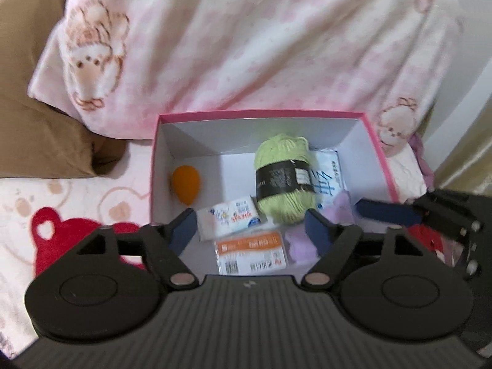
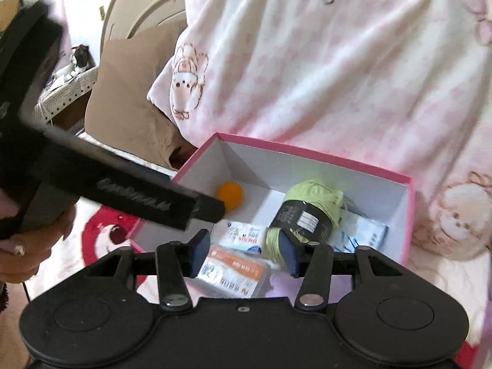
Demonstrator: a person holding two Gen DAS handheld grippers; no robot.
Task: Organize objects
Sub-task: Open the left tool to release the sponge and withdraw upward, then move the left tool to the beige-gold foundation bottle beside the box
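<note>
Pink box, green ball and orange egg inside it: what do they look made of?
Pink box: seemingly cardboard, with matte white inner walls and folded corners. Green ball: yarn, with visible wound strands under a dark paper band. Orange egg: smooth and matte, possibly foam sponge; cannot tell for sure.

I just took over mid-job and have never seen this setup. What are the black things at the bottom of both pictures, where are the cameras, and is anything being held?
No robot here: a person holds a hand-held tool in each hand, with a camera on each looking along its two blue-padded fingers. One picture is from the left tool, the other from the right tool. Both look down into a pink box on a bed, in front of a pink blanket. Inside lie green yarn, an orange egg-shaped sponge, tissue packets, an orange-labelled packet and something lilac. Both tools are open and hold nothing.
</note>
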